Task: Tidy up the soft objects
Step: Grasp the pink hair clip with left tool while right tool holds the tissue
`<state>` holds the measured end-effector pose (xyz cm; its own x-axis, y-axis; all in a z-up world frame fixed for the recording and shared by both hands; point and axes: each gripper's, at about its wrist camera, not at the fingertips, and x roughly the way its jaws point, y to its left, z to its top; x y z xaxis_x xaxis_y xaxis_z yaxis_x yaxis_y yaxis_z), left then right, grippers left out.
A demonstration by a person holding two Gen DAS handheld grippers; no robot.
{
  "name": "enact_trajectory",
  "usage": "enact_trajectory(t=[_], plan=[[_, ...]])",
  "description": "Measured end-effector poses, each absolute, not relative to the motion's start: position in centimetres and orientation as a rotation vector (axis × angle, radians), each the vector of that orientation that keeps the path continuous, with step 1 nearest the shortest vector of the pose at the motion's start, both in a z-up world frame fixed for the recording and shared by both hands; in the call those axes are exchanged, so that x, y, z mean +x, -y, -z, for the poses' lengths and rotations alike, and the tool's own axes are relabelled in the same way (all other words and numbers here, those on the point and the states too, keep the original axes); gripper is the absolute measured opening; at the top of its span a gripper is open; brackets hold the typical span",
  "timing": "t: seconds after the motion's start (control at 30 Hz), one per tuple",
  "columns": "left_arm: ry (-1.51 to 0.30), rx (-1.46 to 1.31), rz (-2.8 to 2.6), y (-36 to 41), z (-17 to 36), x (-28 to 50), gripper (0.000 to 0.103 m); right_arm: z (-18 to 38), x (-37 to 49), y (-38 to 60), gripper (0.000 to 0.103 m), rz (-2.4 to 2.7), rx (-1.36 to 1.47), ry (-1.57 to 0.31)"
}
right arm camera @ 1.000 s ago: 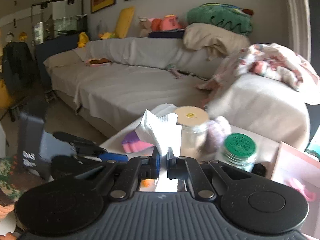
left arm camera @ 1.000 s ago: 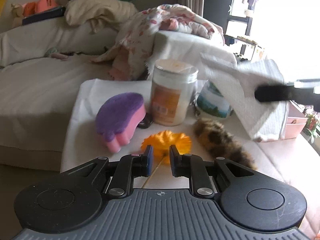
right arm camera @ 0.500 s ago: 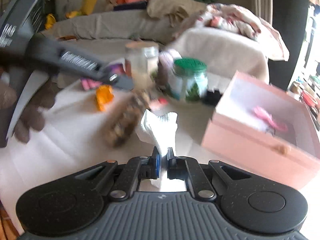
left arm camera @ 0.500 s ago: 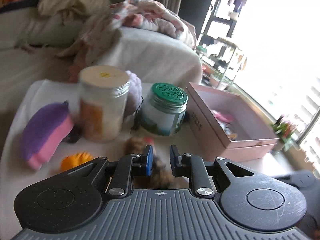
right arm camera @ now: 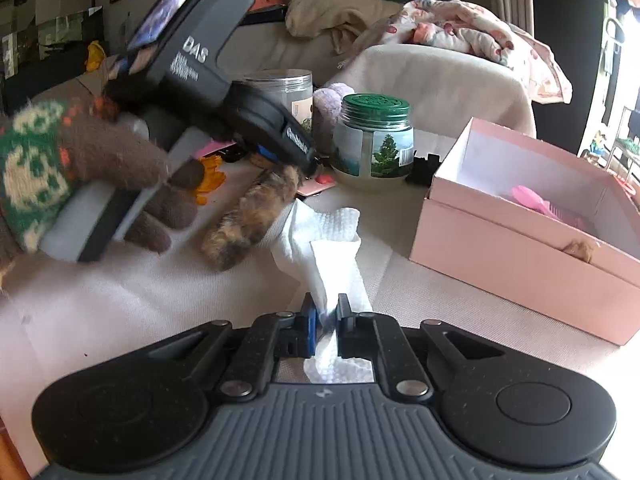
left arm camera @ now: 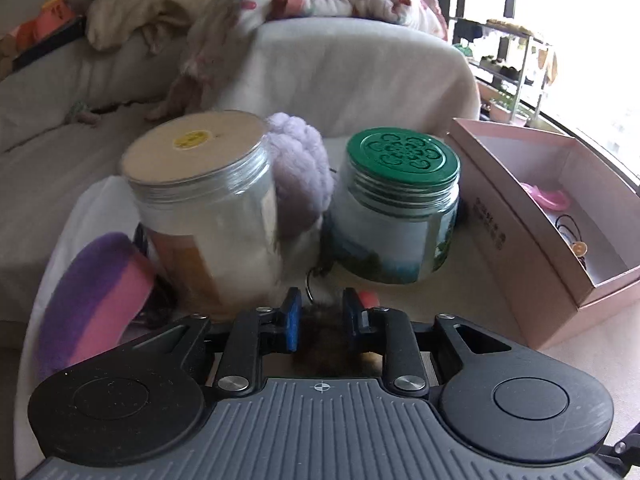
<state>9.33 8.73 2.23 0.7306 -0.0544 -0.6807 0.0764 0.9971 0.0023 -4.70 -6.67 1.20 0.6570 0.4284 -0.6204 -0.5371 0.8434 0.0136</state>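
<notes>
A brown mottled furry tail lies on the cloth-covered table. My left gripper, held by a gloved hand, is over the tail's far end. Its jaws are opening, with the fur in the gap between them. My right gripper is low over the table and shut on a white paper towel, which rests crumpled on the cloth just ahead. A purple-and-pink sponge, a lilac fluffy ball and an orange flower are also on the table.
Two jars stand behind the tail, one with a pale lid and one with a green lid. An open pink box with a pink comb inside stands to the right. A sofa with blankets and cushions is behind the table.
My left gripper swung right from over the orange flower to the furry tail, and its jaws widened a little. My right gripper came down to the table with the paper towel.
</notes>
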Motion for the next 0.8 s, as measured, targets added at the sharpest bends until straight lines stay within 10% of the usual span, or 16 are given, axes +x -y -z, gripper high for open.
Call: enact_trajectory(t=[0.8], plan=[[-0.721,-0.201,0.153,-13.1,-4.4,4.5,0.014,-1.3,-5.2,6.3,0.01,-0.534,-0.197,-0.647]])
